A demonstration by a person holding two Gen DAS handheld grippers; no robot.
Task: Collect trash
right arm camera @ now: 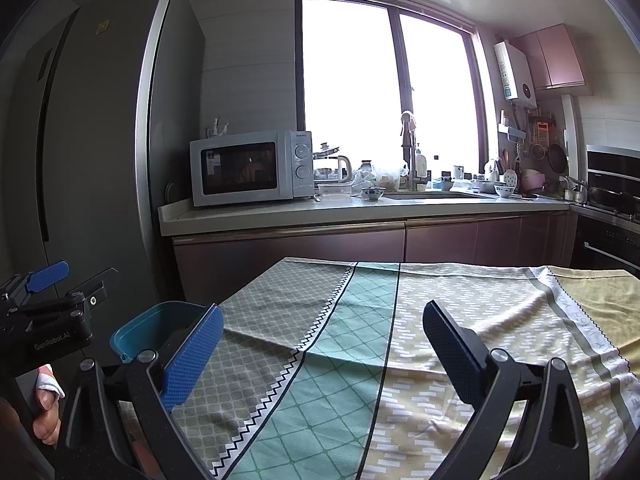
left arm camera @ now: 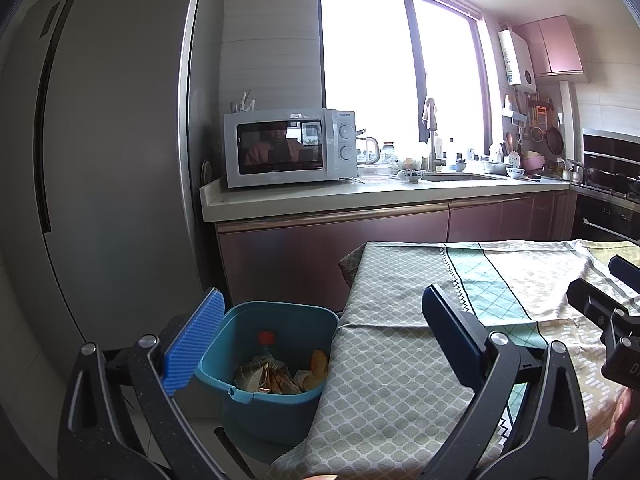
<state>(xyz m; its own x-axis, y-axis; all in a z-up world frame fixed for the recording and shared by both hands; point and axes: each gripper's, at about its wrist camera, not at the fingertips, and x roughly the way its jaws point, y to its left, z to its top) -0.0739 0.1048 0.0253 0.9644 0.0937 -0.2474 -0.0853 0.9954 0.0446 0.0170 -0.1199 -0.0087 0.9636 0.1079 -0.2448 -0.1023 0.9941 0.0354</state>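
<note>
Both grippers, left and right, gape empty; tablecloth looks bare, so a low sweep risks snagging it beside the bin.

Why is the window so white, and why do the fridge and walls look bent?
In both views the window is blown out by daylight, so nothing outside shows. The fisheye lens bows the fridge edge, most strongly in the left wrist view. The microwave door shows glare reflections in both views.

Bright window, grey fridge, seemingly pinkish cabinets.
</note>
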